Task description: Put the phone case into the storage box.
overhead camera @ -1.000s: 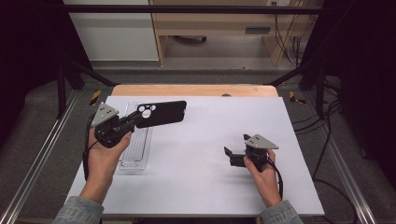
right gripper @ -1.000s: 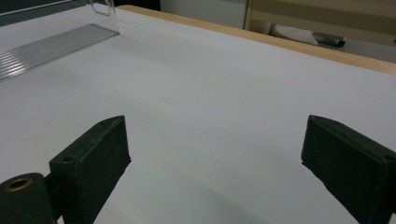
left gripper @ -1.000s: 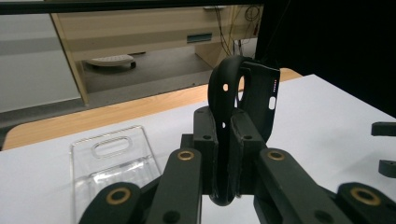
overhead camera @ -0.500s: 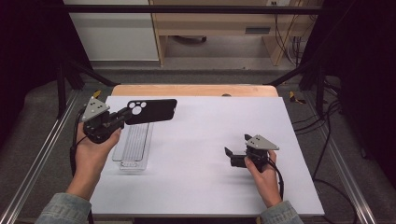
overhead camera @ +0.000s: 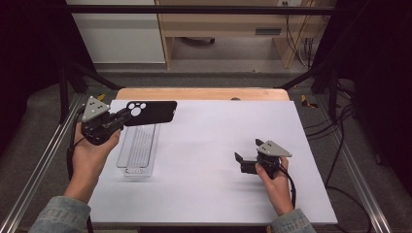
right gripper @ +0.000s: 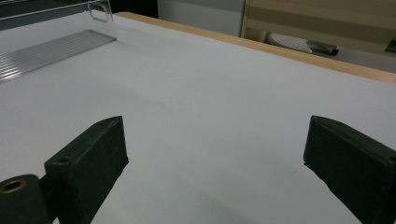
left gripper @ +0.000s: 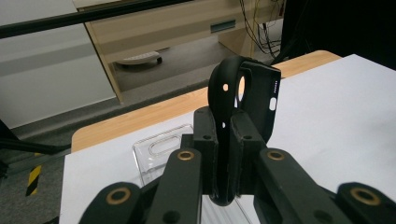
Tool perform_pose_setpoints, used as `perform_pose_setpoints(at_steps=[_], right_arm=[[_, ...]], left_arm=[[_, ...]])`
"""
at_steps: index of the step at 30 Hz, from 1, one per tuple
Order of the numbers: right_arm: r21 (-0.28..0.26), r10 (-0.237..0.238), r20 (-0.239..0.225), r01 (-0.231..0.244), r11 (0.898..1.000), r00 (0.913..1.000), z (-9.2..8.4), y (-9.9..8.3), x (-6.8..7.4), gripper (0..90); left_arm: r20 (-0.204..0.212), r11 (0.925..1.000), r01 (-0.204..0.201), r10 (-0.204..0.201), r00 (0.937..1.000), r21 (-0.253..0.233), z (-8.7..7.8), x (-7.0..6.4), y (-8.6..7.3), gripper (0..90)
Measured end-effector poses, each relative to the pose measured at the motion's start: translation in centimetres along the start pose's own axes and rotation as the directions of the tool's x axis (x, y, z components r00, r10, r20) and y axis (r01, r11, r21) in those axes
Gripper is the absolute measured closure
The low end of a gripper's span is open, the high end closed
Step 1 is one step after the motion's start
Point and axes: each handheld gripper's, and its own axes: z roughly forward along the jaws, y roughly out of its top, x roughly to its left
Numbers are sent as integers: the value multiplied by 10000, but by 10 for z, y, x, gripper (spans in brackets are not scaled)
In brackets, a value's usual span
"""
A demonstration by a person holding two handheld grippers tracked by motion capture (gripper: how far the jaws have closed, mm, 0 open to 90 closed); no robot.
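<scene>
Left hand-held gripper [overhead camera: 118, 118] clamps a black phone case [overhead camera: 149, 112] at ten o'clock, above the clear case [overhead camera: 138, 153]. Right hand-held gripper [overhead camera: 238, 159] rests wide open, holding nothing, at four o'clock on the desk [overhead camera: 218, 126].

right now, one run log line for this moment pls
left gripper: shut on black phone case | right gripper: open, on table | clear case: flat

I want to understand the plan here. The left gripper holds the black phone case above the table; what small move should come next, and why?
Probably carry the black phone case toward the middle of the white table and lower it there. The left gripper is shut on its camera-hole end, it hangs over the clear case, and the right gripper waits open.
</scene>
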Motion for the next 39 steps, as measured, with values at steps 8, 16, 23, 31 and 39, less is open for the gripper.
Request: perform_pose_setpoints(at_steps=[8, 16, 23, 31, 39], right_arm=[[-145, 17, -6, -17, 9999, 10000, 0, 0, 0, 64], [-304, 20, -10, -20, 9995, 10000, -2, 0, -1, 62], [-523, -32, -118, 26, 9986, 9999, -2, 0, 1, 59], [-659, -24, -111, 17, 9978, 9999, -6, -1, 0, 58], [-810, 10, -125, -20, 9967, 9999, -9, 1, 0, 58]], left_arm=[[-265, 9999, -98, 100, 9996, 63, -2, 7, 3, 829], [-476, 9992, -356, 364, 9982, 182, -4, 13, 4, 829], [-685, 9965, -777, 797, 9945, 321, -6, 15, 6, 828], [-919, 9875, -1481, 1526, 9840, 537, -5, 20, 14, 828], [-1010, 9735, -2097, 2186, 9706, 913, -4, 24, 16, 828]])
